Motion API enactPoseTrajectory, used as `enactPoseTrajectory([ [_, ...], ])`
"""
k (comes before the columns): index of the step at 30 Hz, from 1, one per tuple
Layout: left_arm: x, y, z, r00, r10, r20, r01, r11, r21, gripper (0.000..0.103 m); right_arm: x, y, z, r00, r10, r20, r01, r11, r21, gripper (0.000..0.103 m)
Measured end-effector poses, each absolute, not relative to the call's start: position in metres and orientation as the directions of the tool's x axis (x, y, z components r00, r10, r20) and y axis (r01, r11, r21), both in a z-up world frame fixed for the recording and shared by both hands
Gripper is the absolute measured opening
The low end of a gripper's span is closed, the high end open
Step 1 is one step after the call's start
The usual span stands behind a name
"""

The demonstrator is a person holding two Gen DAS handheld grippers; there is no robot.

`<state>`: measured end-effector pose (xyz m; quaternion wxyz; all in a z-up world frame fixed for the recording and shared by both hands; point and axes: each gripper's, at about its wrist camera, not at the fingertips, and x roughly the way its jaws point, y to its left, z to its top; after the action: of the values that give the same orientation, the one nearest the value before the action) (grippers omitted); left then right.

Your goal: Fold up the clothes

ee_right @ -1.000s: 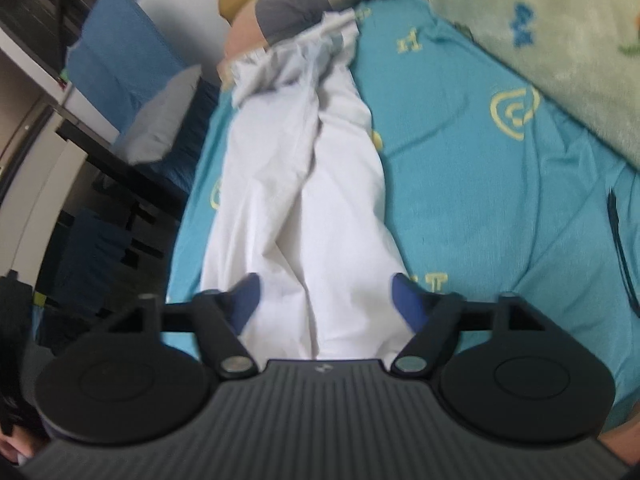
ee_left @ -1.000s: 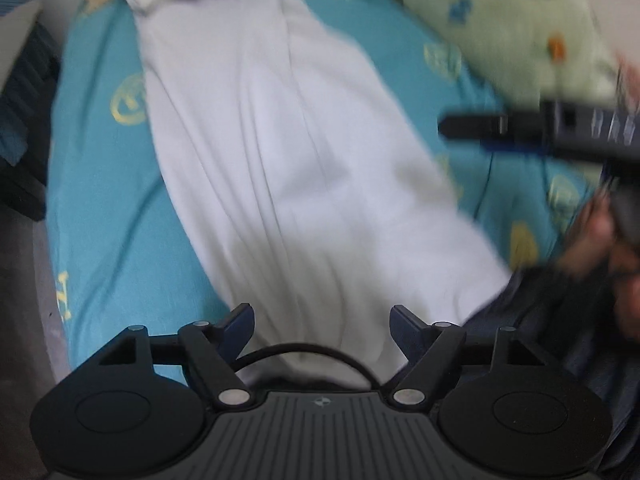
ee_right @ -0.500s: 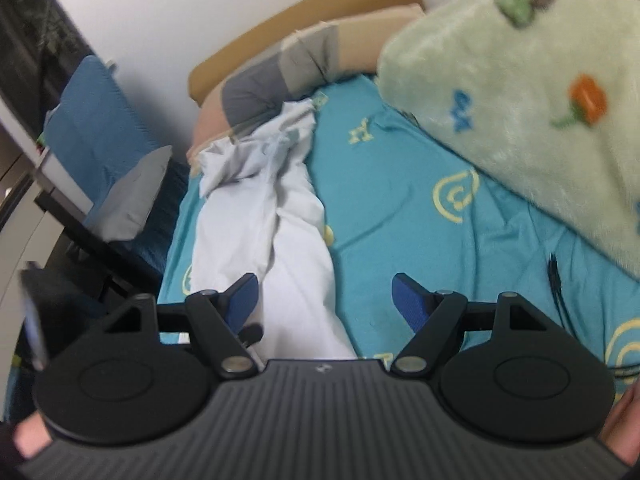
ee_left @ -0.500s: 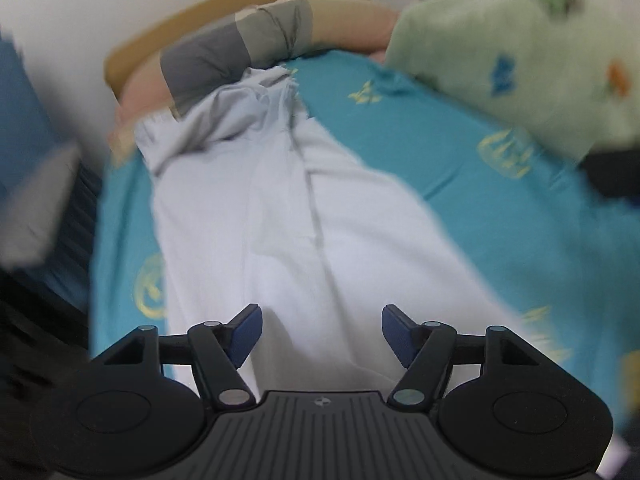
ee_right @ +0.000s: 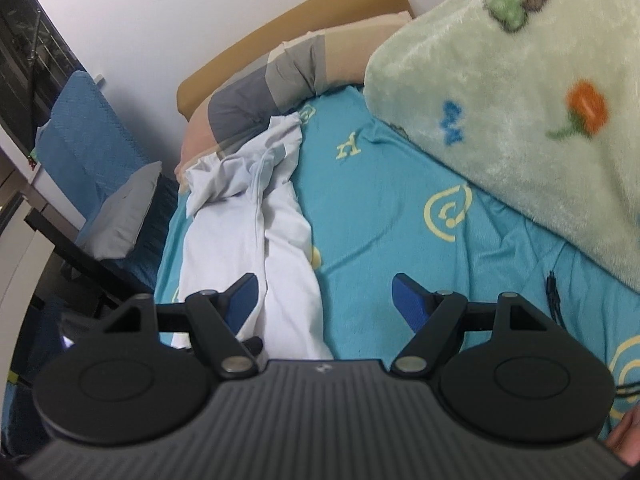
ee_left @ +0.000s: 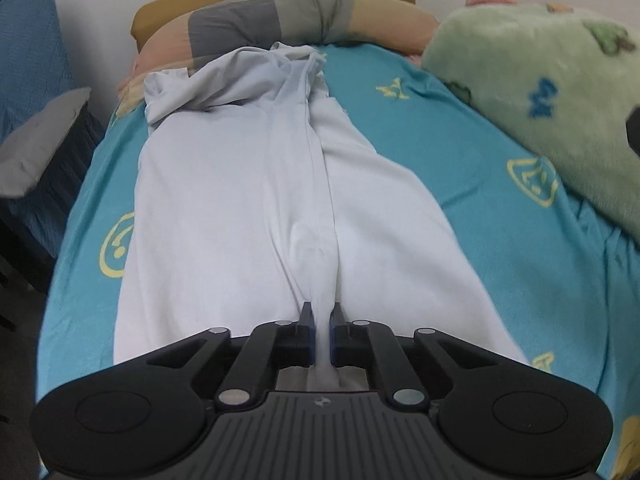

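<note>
The left gripper (ee_left: 320,330) has its two blue-padded fingers (ee_left: 306,328) drawn close together, nearly parallel, pinching a gathered ridge of the white garment (ee_left: 256,200) that rises up between the jaws and runs on past the tips straight ahead. The right gripper (ee_right: 325,300) has its jaws spread wide, its blue fingertips (ee_right: 408,296) angled outward; the garment's edge lies just inside the left jaw, and nothing is pressed between the pads. At the lower right corner of the right wrist view a bit of the person's hand (ee_right: 628,438) shows behind the gripper body.
</note>
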<state>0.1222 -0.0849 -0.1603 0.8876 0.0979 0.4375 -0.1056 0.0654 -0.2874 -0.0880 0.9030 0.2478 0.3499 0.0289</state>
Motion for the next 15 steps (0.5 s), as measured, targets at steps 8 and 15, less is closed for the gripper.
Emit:
enactPoseTrajectory([
  [8,0.107,-0.066,-0.117,0.659,-0.15,-0.737,0.239,0.971,0.016,0.07,0.057,-0.287,-0.077,0.799,0.21,-0.564,0.082,0.891,0.447,0.076],
  [15,0.093,-0.047,-0.079,0.712,-0.2,-0.673,0.214,0.975,-0.063,0.095,0.046,-0.284,-0.066,0.837,0.191,-0.513,0.053,0.904,0.424,0.076],
])
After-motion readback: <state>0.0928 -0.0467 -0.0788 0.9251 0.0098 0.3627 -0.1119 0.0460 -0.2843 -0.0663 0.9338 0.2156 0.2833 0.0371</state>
